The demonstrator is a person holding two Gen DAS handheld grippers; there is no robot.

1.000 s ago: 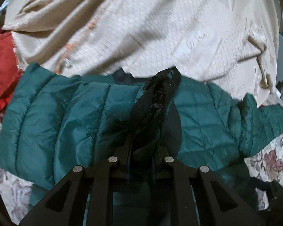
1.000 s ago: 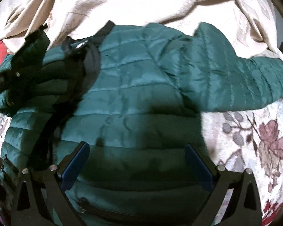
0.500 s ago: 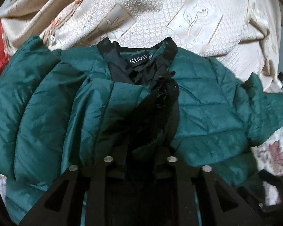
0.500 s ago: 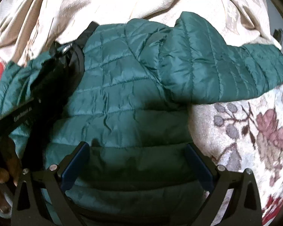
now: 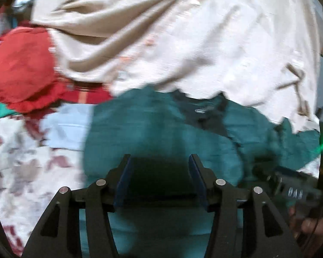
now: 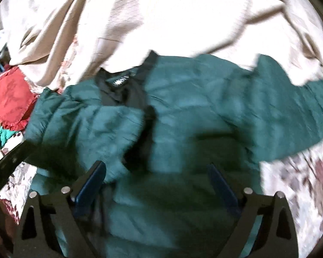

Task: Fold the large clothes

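A dark green quilted puffer jacket (image 6: 193,120) lies spread on a floral bedspread, its black-lined collar (image 6: 122,81) toward the far side and its left front panel folded over the middle. One sleeve (image 6: 295,105) stretches out to the right. My left gripper (image 5: 159,161) is open and empty, just above the jacket's left part (image 5: 161,129). My right gripper (image 6: 157,169) is open and empty above the jacket's lower middle. Both views are motion-blurred.
A cream embossed blanket (image 5: 193,38) lies bunched beyond the jacket. A red frilled cushion (image 5: 21,73) sits at the far left, also in the right wrist view (image 6: 10,99). A pale blue cloth (image 5: 66,124) lies left of the jacket. Floral bedspread (image 6: 301,182) shows at the right.
My left gripper has let go of the jacket's black-lined front edge, opened and pulled back to the left. The panel now lies folded over the jacket. My right gripper stays open.
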